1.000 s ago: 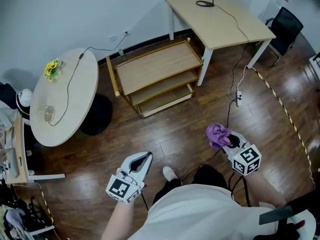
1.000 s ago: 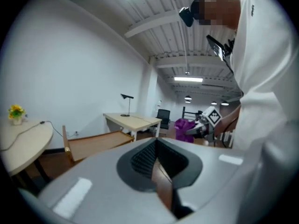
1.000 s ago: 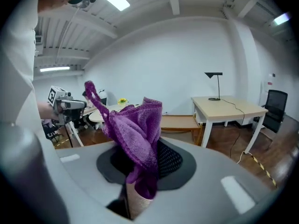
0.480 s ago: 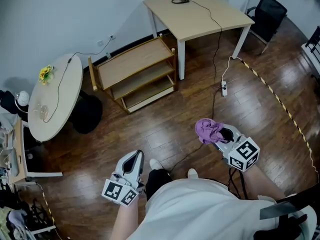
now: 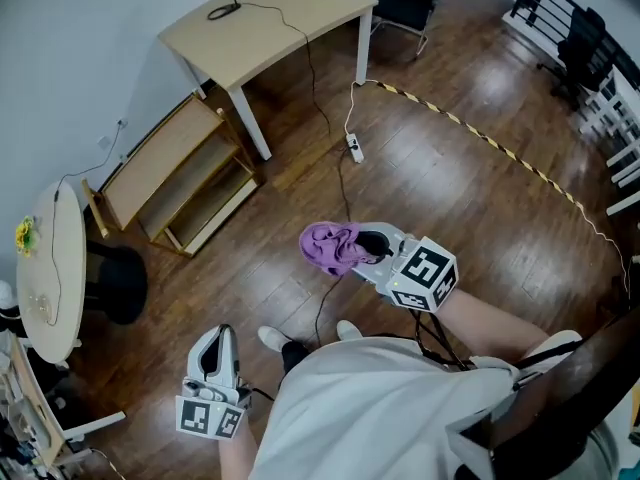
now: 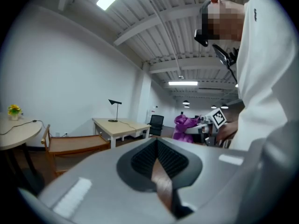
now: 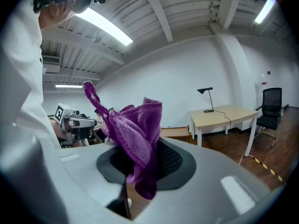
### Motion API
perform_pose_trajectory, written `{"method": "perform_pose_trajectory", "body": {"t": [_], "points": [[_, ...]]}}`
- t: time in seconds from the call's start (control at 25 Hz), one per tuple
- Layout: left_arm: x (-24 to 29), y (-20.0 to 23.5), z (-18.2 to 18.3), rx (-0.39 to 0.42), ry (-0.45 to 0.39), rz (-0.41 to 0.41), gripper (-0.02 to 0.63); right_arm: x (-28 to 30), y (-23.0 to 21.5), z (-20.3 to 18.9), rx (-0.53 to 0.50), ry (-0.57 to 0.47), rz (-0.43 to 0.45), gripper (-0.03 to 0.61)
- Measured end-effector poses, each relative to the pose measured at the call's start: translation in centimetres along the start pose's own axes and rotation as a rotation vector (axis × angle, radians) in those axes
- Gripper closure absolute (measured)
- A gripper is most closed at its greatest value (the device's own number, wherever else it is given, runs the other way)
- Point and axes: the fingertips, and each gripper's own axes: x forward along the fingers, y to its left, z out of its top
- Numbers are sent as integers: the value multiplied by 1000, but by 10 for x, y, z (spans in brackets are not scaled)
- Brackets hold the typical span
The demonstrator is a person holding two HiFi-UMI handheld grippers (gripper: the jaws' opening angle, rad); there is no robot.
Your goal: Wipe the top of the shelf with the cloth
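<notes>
Closest in, the left gripper (image 5: 213, 342) hangs low by the person's side with its jaws pressed together on nothing, so it's just along for the ride. The right gripper (image 5: 372, 246) is out in front, clamped on the purple cloth (image 5: 330, 248), but only on one bunched bit. Most of it puffs up loose above the jaws with a strand flopping free, and that's my first worry: the pinch looks small, so a hard drag across the wood could pull the cloth out or just smear it with a wad instead of a flat face. Next thing out is the black cable (image 5: 340, 193) snaking over the floor from near the person's feet to the power strip (image 5: 354, 148). It lies roughly between here and there, so I'd say a snagged foot is a real risk. The shelf (image 5: 160, 153) is well apart from the cloth, against the wall between the round table (image 5: 50, 268) and the desk (image 5: 265, 18), its top bare and nothing wiped yet as far as I can tell. With the desk leg just beside the shelf's far end, a wide sweep could knock into it.
</notes>
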Motion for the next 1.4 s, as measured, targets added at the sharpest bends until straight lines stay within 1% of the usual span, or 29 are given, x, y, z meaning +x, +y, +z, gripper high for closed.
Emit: {"method": "perform_pose_trajectory", "body": {"t": [0.16, 0.44, 0.64, 0.84, 1.08, 1.4], "points": [[5, -17, 2, 16, 6, -28, 595, -20, 2, 2, -21, -6, -5, 478], [8, -30, -5, 26, 18, -52, 595, -35, 6, 0, -47, -10, -11, 477], [5, -32, -6, 28, 17, -49, 595, -36, 11, 2, -68, -3, -6, 477], [1, -34, -8, 9, 22, -55, 595, -35, 13, -2, -74, 13, 3, 477], [-1, -35, -10, 17, 27, -46, 595, -35, 15, -4, -78, 12, 9, 478], [1, -46, -12, 37, 42, -54, 595, -38, 17, -5, -82, 12, 14, 477]]}}
